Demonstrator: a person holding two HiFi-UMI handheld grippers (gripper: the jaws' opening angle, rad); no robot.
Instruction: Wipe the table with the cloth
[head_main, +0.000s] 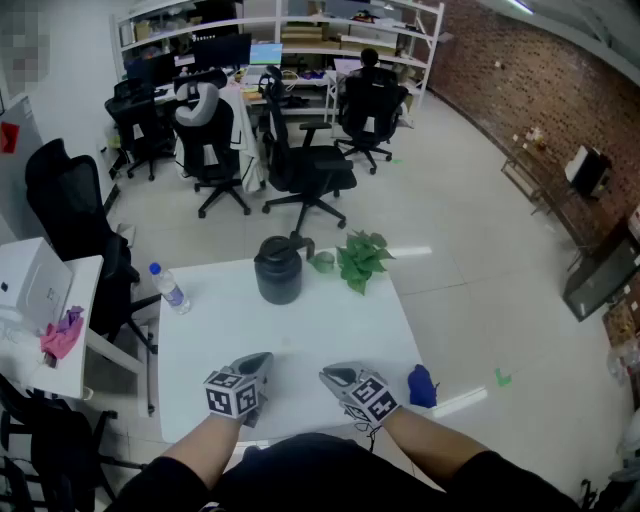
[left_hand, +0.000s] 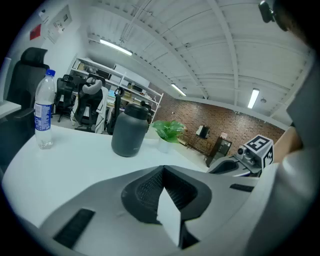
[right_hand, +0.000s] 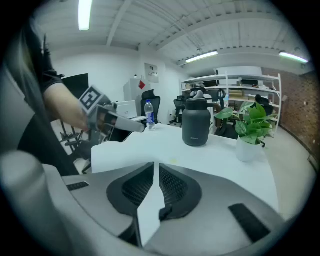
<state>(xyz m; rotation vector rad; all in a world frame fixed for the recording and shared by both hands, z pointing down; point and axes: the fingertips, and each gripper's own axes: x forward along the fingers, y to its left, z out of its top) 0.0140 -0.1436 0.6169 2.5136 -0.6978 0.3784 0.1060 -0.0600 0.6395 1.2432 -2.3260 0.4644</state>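
Observation:
A blue cloth (head_main: 421, 386) lies crumpled at the right front edge of the white table (head_main: 300, 320); neither gripper view shows it. My right gripper (head_main: 328, 374) hovers just left of the cloth, apart from it, with its jaws almost together and nothing between them (right_hand: 154, 165). Beside it at the table's front, my left gripper (head_main: 265, 358) is shut and empty too (left_hand: 162, 169). Both point toward the far side of the table. Each gripper appears in the other's view: the right gripper (left_hand: 235, 165) and the left gripper (right_hand: 122, 124).
At the table's far edge stand a dark jug (head_main: 279, 270), a small cup (head_main: 322, 262) and a leafy potted plant (head_main: 360, 260). A water bottle (head_main: 170, 288) stands at the far left corner. A side desk with a pink rag (head_main: 62, 335) and office chairs (head_main: 300, 160) surround the table.

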